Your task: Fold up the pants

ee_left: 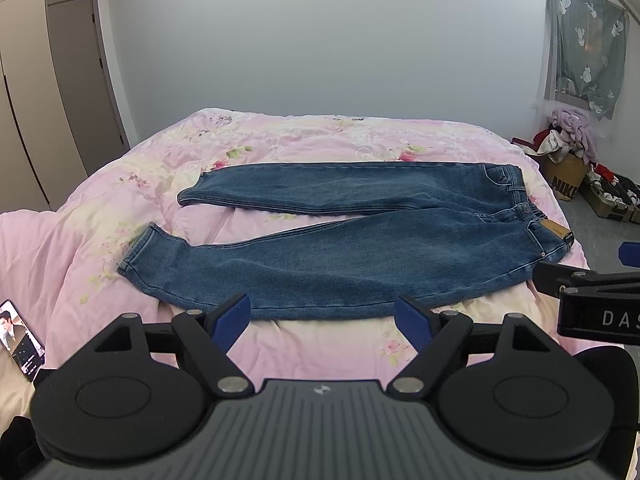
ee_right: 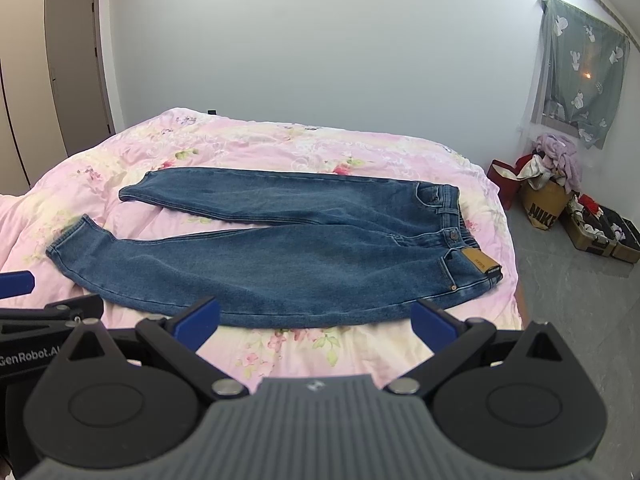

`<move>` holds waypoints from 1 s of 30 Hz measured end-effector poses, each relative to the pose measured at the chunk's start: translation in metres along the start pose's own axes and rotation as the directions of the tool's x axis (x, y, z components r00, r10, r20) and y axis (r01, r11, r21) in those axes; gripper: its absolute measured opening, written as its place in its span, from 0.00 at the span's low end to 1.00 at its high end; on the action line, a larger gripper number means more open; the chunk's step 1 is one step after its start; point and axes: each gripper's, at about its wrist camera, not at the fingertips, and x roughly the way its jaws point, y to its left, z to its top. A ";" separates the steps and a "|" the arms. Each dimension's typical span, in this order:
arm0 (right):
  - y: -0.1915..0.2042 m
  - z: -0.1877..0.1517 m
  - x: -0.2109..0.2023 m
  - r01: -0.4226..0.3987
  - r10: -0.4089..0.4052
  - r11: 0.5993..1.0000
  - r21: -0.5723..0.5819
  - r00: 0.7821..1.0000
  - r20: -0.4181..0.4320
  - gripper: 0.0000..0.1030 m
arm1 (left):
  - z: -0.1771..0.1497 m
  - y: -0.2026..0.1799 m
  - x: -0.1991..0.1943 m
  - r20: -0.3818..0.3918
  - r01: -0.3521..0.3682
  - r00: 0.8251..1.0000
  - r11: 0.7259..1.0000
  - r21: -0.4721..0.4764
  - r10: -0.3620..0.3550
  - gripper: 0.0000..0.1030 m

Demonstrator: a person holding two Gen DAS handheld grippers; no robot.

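Blue jeans lie flat on a pink floral bedspread, waistband at the right, both legs spread apart toward the left. They also show in the right wrist view. My left gripper is open and empty, hovering just in front of the near leg's edge. My right gripper is open and empty, also just short of the near edge of the jeans. The right gripper's body shows at the right edge of the left wrist view.
A phone lies on the bed at the near left. A Nike cardboard box with clothes and other boxes stand on the grey floor right of the bed. A door is at the back left.
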 end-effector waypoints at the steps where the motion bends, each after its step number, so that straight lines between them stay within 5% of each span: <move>1: 0.000 0.000 0.000 -0.001 0.001 1.000 0.000 1.000 0.000 0.95 | 0.000 0.000 0.000 0.000 0.000 1.000 1.000 0.000 0.000 0.93; 30: 0.002 0.000 0.002 -0.008 0.008 1.000 -0.003 1.000 -0.003 0.95 | 0.002 0.006 0.000 -0.001 -0.005 1.000 1.000 -0.005 0.005 0.93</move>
